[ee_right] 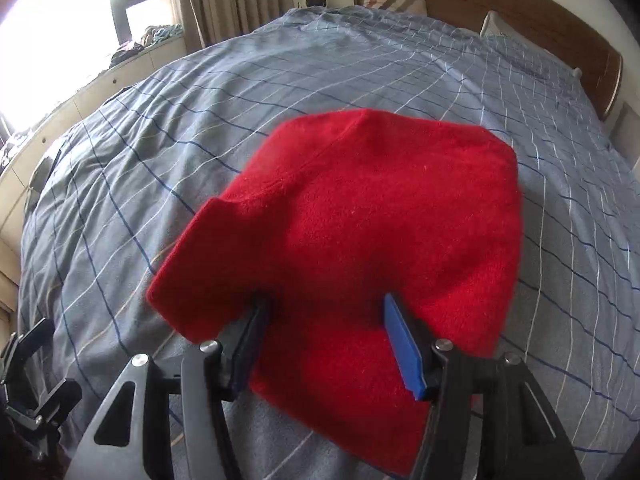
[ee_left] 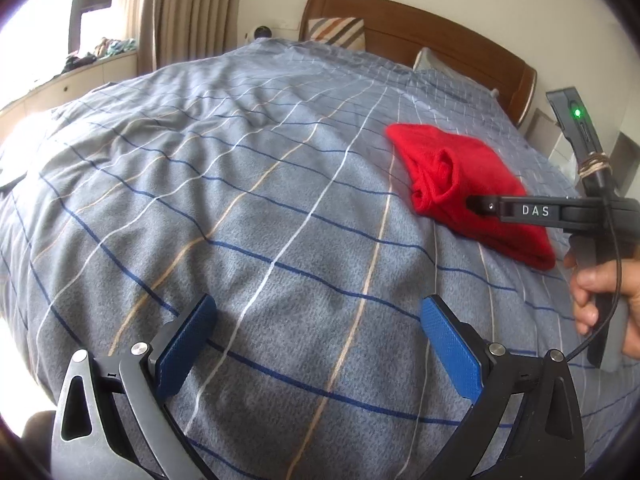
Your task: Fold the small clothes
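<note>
Both grippers spread wide
Left gripper (ee_left: pixel 318 322) hovers with jaws apart; right gripper (ee_right: pixel 324 320) likewise gapes, reaching forward.

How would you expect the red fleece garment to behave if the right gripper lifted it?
The red fleece garment would probably droop, since its folds look soft. Its fuzzy surface should resist slipping. The right gripper is open around its edge, so the loose fold might spill open.

A bed (ee_left: pixel 240 200) under a grey checked cover fills the room, with a wooden headboard (ee_left: pixel 420 36), a striped pillow (ee_left: pixel 340 30), beige curtains (ee_left: pixel 188 8), pale walls and a bright window (ee_left: pixel 36 28).
</note>
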Motion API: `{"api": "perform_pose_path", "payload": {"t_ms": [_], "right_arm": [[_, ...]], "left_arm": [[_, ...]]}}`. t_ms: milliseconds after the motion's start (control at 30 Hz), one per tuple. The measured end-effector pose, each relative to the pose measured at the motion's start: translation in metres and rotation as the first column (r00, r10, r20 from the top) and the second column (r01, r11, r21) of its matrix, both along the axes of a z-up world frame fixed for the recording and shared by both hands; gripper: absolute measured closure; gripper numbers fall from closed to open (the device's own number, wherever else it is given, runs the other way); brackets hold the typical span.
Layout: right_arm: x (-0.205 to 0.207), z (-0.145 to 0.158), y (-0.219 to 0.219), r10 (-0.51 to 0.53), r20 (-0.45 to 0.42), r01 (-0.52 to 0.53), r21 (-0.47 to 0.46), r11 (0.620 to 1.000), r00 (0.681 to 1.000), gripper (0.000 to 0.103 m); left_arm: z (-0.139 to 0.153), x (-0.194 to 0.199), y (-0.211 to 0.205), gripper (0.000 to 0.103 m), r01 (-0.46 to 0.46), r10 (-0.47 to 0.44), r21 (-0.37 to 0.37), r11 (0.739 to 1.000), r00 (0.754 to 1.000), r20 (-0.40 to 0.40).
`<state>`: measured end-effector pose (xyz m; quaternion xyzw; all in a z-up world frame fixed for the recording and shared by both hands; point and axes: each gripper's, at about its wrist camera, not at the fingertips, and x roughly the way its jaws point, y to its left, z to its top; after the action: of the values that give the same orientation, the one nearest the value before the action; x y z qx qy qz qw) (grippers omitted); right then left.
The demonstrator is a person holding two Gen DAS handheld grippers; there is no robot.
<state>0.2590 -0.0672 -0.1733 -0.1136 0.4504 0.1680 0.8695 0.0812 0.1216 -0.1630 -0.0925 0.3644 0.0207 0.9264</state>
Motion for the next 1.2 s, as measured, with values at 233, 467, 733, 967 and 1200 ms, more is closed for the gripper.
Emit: {"api": "perform_pose_path", "payload": {"t_ms": [233, 467, 733, 967, 1200], "right_arm": [[-0.035, 0.053, -0.045, -0.001, 0.045, -0.006, 0.153, 0.988, 0.999, 0.041], [-0.048, -0.009, -0.086, -0.030, -0.207, 0.086, 0.267, 0.960, 0.978, 0.045], [-0.131, 0.019, -0.110, -0.104, 0.010, 0.100, 0.195, 0.976, 0.995, 0.035], [-0.205, 0.024, -0.155, -0.255, 0.129, 0.234, 0.157, 0.959, 0.958, 0.025], [-0.229, -0.003, -0.167, -0.348, 0.133, 0.327, 0.154, 0.932, 0.928, 0.010]], "left_arm": [[0.002, -0.002, -0.013, 0.001, 0.042, -0.042, 0.030, 0.999, 0.999, 0.009], [-0.004, 0.000, -0.022, 0.001, 0.049, -0.049, 0.052, 0.997, 0.999, -0.013], [0.002, -0.012, -0.035, 0.001, 0.102, -0.103, 0.020, 0.995, 0.994, 0.021], [-0.002, -0.026, -0.078, 0.001, 0.226, -0.225, 0.071, 0.972, 0.974, -0.016], [-0.012, -0.024, -0.087, 0.000, 0.234, -0.231, 0.102, 0.967, 0.972, -0.044]]}}
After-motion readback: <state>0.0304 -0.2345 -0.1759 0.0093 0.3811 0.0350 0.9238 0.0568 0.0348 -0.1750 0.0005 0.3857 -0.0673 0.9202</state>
